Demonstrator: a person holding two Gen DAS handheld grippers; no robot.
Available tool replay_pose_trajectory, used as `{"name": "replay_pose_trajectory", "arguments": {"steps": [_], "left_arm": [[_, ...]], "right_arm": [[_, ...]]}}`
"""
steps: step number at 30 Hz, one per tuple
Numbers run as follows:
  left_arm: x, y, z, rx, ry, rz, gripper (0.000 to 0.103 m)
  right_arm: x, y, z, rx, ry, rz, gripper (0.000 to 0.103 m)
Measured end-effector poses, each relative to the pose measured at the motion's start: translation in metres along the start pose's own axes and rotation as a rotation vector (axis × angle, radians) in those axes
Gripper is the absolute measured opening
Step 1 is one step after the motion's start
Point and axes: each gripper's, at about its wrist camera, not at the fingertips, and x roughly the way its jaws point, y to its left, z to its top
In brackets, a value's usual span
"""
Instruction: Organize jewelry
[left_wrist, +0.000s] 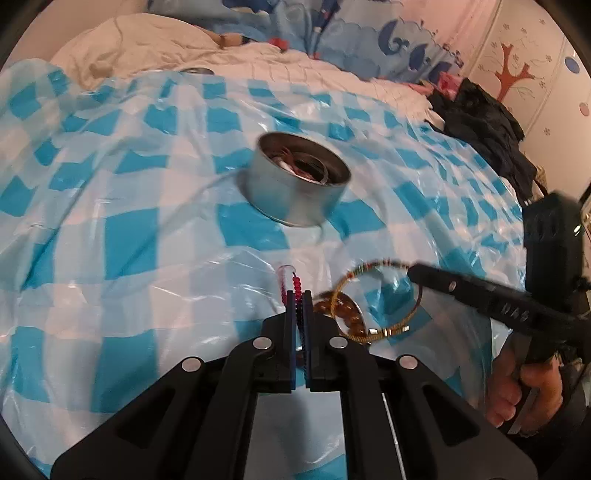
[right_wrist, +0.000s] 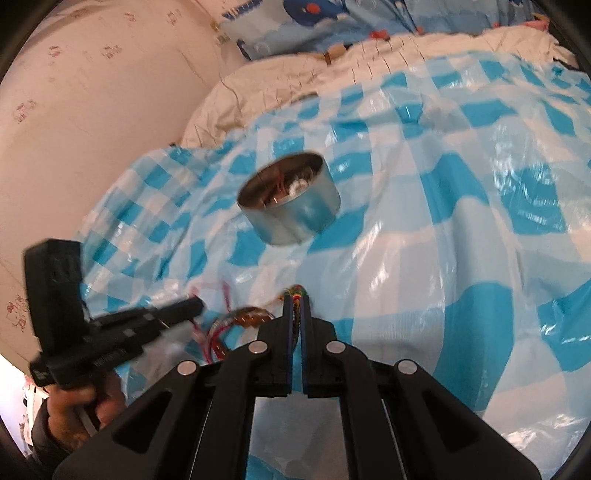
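A round metal tin (left_wrist: 299, 177) stands on the blue checked plastic sheet (left_wrist: 147, 236) and holds some jewelry; it also shows in the right wrist view (right_wrist: 291, 199). My left gripper (left_wrist: 298, 295) is shut on a red beaded bracelet (left_wrist: 295, 282), seen from the side in the right wrist view (right_wrist: 184, 308). My right gripper (right_wrist: 295, 299) is shut on a gold multicoloured bangle (left_wrist: 373, 299), whose rim (right_wrist: 295, 293) sticks out between its fingers. In the left wrist view the right gripper (left_wrist: 415, 271) reaches in from the right. Amber beads (left_wrist: 343, 314) lie under the bangle.
A white quilt (left_wrist: 184, 44) and blue cartoon pillows (left_wrist: 369, 33) lie beyond the sheet. Dark clothing (left_wrist: 487, 133) sits at the sheet's right edge. A pink wall (right_wrist: 92, 92) rises left of the bed.
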Motion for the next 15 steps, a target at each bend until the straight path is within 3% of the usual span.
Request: {"name": "replay_pose_trajectory", "arguments": {"steps": [6, 15], "left_arm": [[-0.016, 0.004, 0.005, -0.02, -0.043, -0.029, 0.003], [-0.042, 0.003, 0.017, -0.02, -0.105, -0.05, 0.003]], "right_arm": [[0.006, 0.001, -0.005, -0.024, 0.02, -0.019, 0.004], [-0.025, 0.012, 0.002, -0.064, -0.133, 0.011, 0.004]]}}
